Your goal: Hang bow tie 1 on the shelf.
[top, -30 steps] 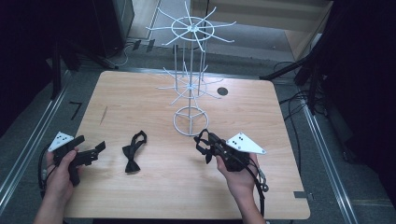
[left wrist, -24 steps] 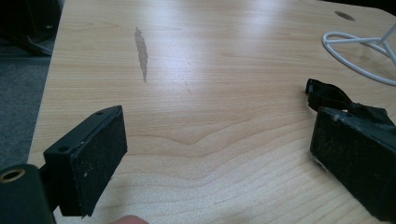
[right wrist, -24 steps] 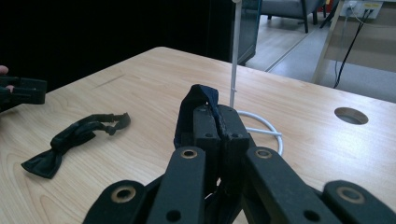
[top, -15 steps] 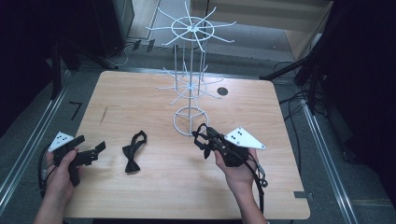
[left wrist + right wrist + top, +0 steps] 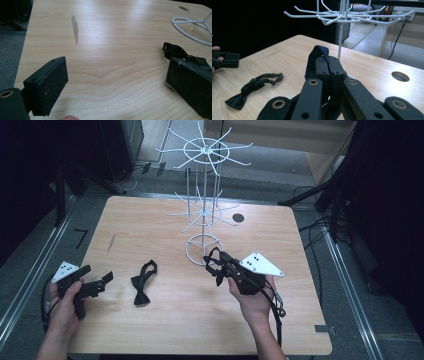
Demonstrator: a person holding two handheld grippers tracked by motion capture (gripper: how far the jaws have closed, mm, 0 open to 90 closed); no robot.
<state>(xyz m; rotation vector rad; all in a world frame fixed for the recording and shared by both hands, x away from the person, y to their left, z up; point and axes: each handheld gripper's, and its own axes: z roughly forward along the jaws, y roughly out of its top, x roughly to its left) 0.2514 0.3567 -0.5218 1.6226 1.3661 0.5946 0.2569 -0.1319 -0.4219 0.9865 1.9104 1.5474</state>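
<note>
A white wire hook rack (image 5: pixel 202 210) stands at the table's middle back. One black bow tie (image 5: pixel 142 284) lies flat on the wood, left of the rack's base ring. My right gripper (image 5: pixel 220 265) hovers just in front of that ring, shut on a second black bow tie (image 5: pixel 318 53) whose strap loops up over the jaw tips. In the right gripper view the rack's lower hooks (image 5: pixel 342 17) spread just above and beyond the jaws. My left gripper (image 5: pixel 102 281) is near the left edge, open, nothing between its pads (image 5: pixel 50 85), with the lying bow tie (image 5: pixel 175 51) to its right.
The wooden table (image 5: pixel 300 320) has a round cable hole (image 5: pixel 238 218) behind the rack and a grey scuff (image 5: pixel 75 27) at the left. Cables and dark equipment surround the table on the floor.
My right gripper has shifted a little left and away from me, toward the rack's base, still holding the bow tie. The left gripper and the lying bow tie have stayed put.
</note>
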